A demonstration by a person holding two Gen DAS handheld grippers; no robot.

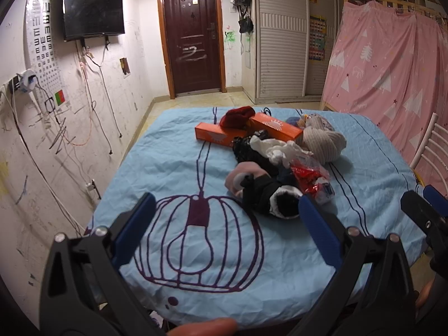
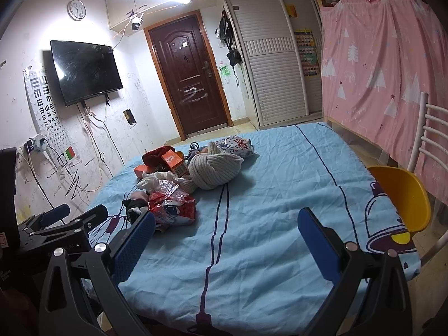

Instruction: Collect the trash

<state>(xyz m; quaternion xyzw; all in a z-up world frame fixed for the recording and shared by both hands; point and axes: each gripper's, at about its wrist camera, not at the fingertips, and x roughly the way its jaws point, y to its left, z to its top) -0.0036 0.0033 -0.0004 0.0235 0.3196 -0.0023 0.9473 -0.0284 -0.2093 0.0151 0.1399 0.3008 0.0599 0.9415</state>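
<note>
Room: bedroom with a dark wall television (image 2: 85,71), a brown door (image 2: 189,77), white slatted wardrobe doors (image 2: 270,64) and a pink patterned curtain (image 2: 383,64).
Surface: light blue sheet (image 2: 280,196) printed with dark purple line drawings, spread flat and wrinkled.
Left gripper (image 1: 226,224): hangs low over the near edge of the sheet, blue-padded jaws spread wide, nothing between them; a fingertip shows at the bottom edge of its view.
Pile: heaped ahead of the left gripper and slightly to its right; ahead and left of the right gripper.
Black and pink clothing (image 1: 260,187): nearest part of the pile, just beyond the left gripper's right finger.
Red wrapper (image 1: 308,175): crumpled shiny plastic, red and white, on the pile's right side, touching the dark clothing; in the right wrist view it lies just past that tool's left finger.
White crumpled paper (image 1: 275,148): behind the wrapper, resting on the pile.
Orange boxes (image 1: 275,127): two long cartons at the far side of the pile, a dark red cloth (image 1: 238,116) lying over them.
Beige knit bundle (image 2: 214,169): rolled, to the right of the boxes, touching the pile.
Right gripper (image 2: 226,224): hangs over bare sheet, jaws wide apart and empty, beside the left gripper.
Yellow chair (image 2: 403,196): right of the right gripper, at the bed's edge.
</note>
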